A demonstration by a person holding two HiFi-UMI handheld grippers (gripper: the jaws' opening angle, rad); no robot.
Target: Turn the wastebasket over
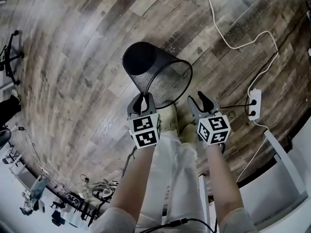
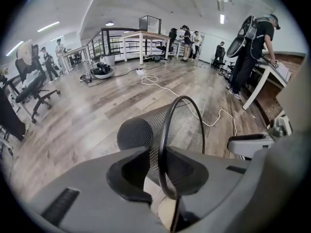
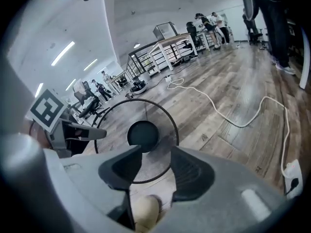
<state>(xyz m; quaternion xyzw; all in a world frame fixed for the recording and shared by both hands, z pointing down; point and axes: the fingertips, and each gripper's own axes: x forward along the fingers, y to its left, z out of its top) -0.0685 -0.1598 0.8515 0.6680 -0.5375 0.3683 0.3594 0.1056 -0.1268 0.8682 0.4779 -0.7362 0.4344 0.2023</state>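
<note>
Now | left tongs [image 1: 141, 100] clamp wastebasket [image 1: 163, 74] rim | right tongs [image 1: 196, 99] apart, empty

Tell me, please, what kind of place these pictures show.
Probably a shared lab or workshop-style office: white-topped work tables with people standing nearby, a black swivel office chair, and a white power strip lying on the grey-brown wood-plank floor.

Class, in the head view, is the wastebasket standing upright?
No, the wastebasket is tipped over, its open rim toward the left gripper.
</note>
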